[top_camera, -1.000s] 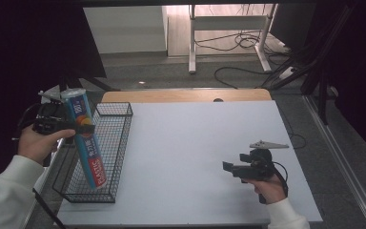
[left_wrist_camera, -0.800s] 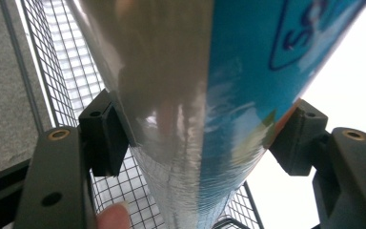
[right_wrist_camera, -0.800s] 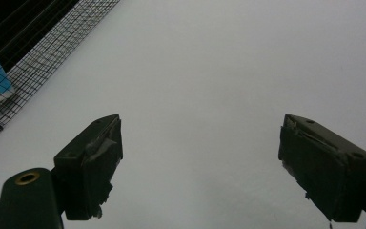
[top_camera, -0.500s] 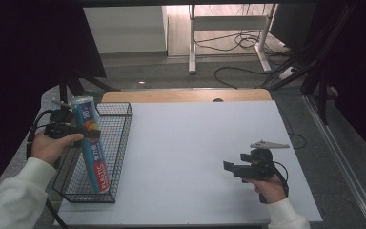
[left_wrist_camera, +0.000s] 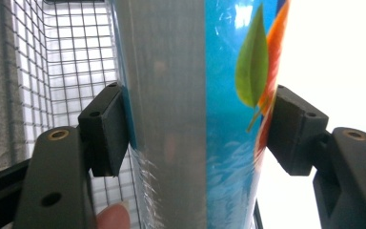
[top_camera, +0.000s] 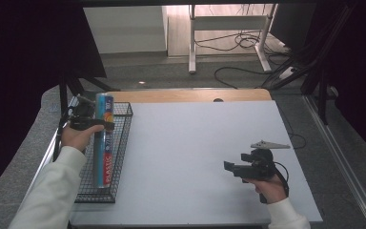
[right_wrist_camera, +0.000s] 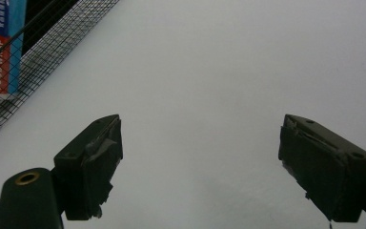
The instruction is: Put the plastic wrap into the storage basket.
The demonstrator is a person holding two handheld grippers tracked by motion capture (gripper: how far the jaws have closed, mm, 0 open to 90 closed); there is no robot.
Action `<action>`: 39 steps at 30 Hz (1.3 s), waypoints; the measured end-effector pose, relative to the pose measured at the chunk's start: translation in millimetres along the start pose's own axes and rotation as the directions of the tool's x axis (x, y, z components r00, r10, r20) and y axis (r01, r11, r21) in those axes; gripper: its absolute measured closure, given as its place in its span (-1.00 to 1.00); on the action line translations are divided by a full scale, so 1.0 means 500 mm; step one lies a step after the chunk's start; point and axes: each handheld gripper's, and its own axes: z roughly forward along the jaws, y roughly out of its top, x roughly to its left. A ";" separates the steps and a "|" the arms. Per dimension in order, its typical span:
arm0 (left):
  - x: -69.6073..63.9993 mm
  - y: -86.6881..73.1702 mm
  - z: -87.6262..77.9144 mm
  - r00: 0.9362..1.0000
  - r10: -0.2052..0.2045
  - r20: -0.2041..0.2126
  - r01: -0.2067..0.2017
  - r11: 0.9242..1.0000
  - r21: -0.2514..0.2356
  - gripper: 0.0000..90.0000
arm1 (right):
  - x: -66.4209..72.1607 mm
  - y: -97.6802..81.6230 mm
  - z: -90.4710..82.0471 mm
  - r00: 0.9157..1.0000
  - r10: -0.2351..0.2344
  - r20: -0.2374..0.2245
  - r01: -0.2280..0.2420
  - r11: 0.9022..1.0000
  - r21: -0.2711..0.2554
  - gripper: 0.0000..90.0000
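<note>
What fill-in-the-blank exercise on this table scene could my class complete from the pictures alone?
1. The left gripper is shut on the ____ box.
2. The lower end of that plastic wrap box stands inside the black wire ____.
3. The right gripper hovers over the white table with its jaws ____.

Missing words: plastic wrap; basket; open

I am seeing one plastic wrap box [top_camera: 104, 140] between my left tongs' [left_wrist_camera: 198, 129] jaws, one wire basket [top_camera: 120, 157] under them, one white table [top_camera: 190, 157] beneath my right tongs [right_wrist_camera: 200, 164], two tongs altogether.
</note>
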 end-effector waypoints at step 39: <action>-0.052 -0.038 0.011 0.980 0.183 -0.077 -0.190 0.978 -0.082 -0.64 | -0.008 -0.009 0.003 0.999 -0.038 0.024 0.038 0.999 -0.006 -0.67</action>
